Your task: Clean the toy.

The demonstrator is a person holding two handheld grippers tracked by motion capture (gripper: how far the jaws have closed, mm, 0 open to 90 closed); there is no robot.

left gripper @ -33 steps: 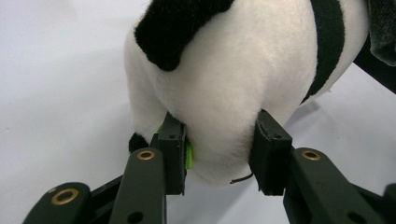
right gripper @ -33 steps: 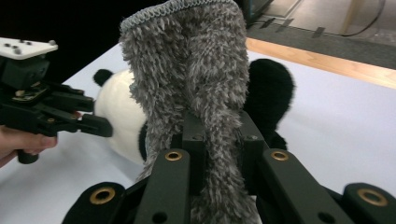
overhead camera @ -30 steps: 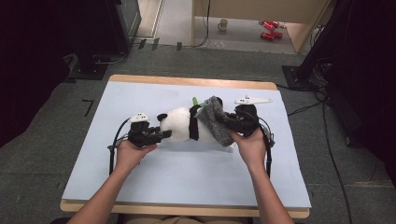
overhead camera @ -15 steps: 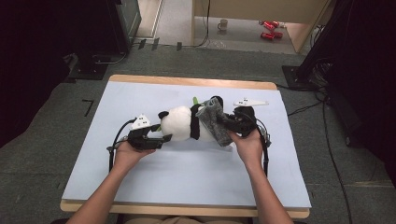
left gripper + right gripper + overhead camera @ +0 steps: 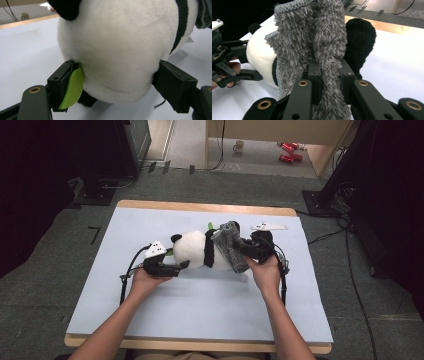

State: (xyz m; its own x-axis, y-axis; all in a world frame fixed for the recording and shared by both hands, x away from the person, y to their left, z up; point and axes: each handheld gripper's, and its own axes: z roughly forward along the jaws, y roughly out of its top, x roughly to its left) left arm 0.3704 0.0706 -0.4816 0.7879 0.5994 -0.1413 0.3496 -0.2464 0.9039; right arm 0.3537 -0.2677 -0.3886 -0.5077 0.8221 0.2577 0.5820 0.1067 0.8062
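A toy panda (image 5: 196, 250) lies on its side near the middle of the pale blue table (image 5: 200, 310), and everything else is placed around it. At the panda's white head end sits the left gripper (image 5: 181, 266), held in the person's left hand (image 5: 145, 279). Its jaws have just been opening and now stand wide, one on each side of the round white head; in the left gripper view the head (image 5: 117, 47) bulges between the two black jaws, and a small green felt leaf (image 5: 72, 88) lies against the inner face of one of them. The jaws flank the plush closely, but whether they still touch it is hard to tell. At the panda's other end the right gripper (image 5: 239, 251), in the right hand (image 5: 265, 272), has its jaws drawn narrow and clamped on a fuzzy grey cloth (image 5: 231, 245) that covers the panda's body. In the right gripper view the cloth (image 5: 312, 45) rises as a pinched fold between the two jaws, with a black paw (image 5: 360, 42) just behind it and the white head beyond, to the left.
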